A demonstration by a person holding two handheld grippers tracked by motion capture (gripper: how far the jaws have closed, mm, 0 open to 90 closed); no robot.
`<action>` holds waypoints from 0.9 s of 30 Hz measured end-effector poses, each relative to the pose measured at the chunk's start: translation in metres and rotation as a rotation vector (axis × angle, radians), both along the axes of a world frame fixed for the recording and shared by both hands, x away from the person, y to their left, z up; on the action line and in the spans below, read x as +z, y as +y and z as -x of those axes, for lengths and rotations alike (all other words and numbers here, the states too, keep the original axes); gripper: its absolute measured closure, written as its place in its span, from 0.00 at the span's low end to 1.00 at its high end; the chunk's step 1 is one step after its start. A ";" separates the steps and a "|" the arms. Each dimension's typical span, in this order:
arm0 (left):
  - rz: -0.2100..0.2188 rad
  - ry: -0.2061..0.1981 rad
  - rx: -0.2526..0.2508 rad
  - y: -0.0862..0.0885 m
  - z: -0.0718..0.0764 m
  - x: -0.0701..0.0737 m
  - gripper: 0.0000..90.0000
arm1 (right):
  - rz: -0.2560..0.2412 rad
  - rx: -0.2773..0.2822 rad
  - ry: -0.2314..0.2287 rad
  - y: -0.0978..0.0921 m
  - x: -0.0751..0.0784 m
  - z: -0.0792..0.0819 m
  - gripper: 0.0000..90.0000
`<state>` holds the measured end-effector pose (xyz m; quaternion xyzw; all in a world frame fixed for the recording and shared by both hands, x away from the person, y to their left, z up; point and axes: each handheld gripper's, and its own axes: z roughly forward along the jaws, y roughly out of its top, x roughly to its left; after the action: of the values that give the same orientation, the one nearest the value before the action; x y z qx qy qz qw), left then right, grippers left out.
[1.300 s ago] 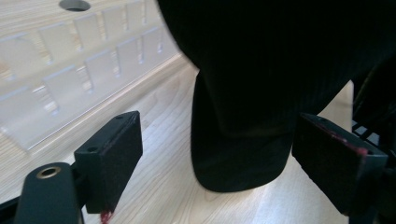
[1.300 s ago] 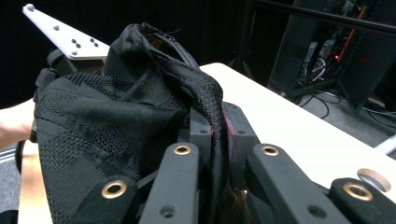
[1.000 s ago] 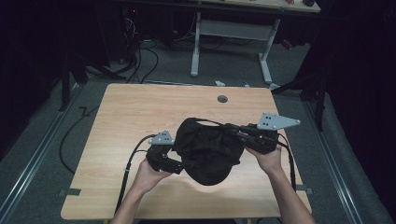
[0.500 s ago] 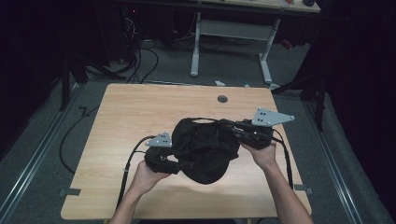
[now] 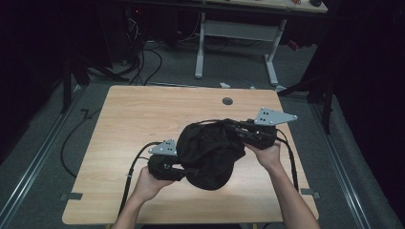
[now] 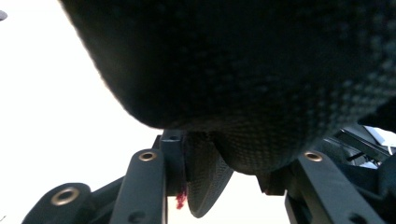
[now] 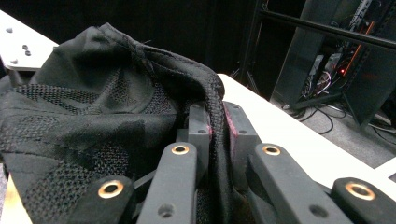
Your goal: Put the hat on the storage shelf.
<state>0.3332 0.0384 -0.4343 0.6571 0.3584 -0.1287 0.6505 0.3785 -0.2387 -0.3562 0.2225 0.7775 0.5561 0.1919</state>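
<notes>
A black mesh cloth (image 5: 210,152) hangs bunched between my two grippers over the front half of the wooden table (image 5: 138,114). My left gripper (image 5: 184,171) holds its lower left side; in the left gripper view the cloth (image 6: 233,70) bulges over and between the jaws of that gripper (image 6: 219,172), which press on a thick fold. My right gripper (image 5: 230,127) grips the cloth's upper right edge. In the right gripper view, a seamed hem of the cloth (image 7: 93,93) is pinched tight in that gripper (image 7: 217,126).
A dark grommet hole (image 5: 227,101) sits near the table's far edge. A white-legged desk frame (image 5: 234,33) stands on the floor behind it, with cables (image 5: 143,52) lying to its left. Metal rails (image 5: 33,157) run along both sides of the table.
My right gripper has shifted a little left toward the left one, and the left has drawn slightly nearer the front edge. The cloth is more bunched between them.
</notes>
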 end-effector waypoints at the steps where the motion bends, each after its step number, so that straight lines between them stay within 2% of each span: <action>1: 0.000 -0.005 0.000 0.000 0.001 0.000 0.72 | -0.001 0.000 0.001 0.000 0.000 0.000 0.91; 5: 0.000 -0.007 0.000 0.000 0.002 -0.001 0.74 | 0.004 -0.005 0.015 0.000 -0.002 -0.003 0.87; 10: -0.021 -0.023 0.021 0.001 0.003 -0.003 0.76 | 0.016 -0.035 0.051 -0.001 -0.006 -0.007 0.74; 13: -0.016 -0.032 0.035 0.003 0.005 -0.002 0.77 | 0.014 -0.066 0.069 -0.004 -0.008 -0.009 0.66; 18: 0.014 -0.056 0.088 0.014 0.004 0.004 0.77 | 0.005 -0.146 0.082 -0.015 -0.009 -0.007 0.55; 23: 0.022 -0.081 0.149 0.024 0.004 0.008 0.77 | 0.012 -0.199 0.104 -0.025 -0.015 -0.002 0.52; 25: 0.031 -0.087 0.175 0.026 0.002 0.009 0.77 | 0.035 -0.220 0.147 -0.027 -0.022 -0.001 0.53; 27: 0.042 -0.089 0.197 0.029 0.001 0.010 0.76 | 0.035 -0.246 0.154 -0.029 -0.032 0.002 0.55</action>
<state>0.3326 0.0677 -0.4245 0.6100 0.3893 -0.0425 0.6889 0.3765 -0.2680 -0.3883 0.3544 0.7664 0.4960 0.2022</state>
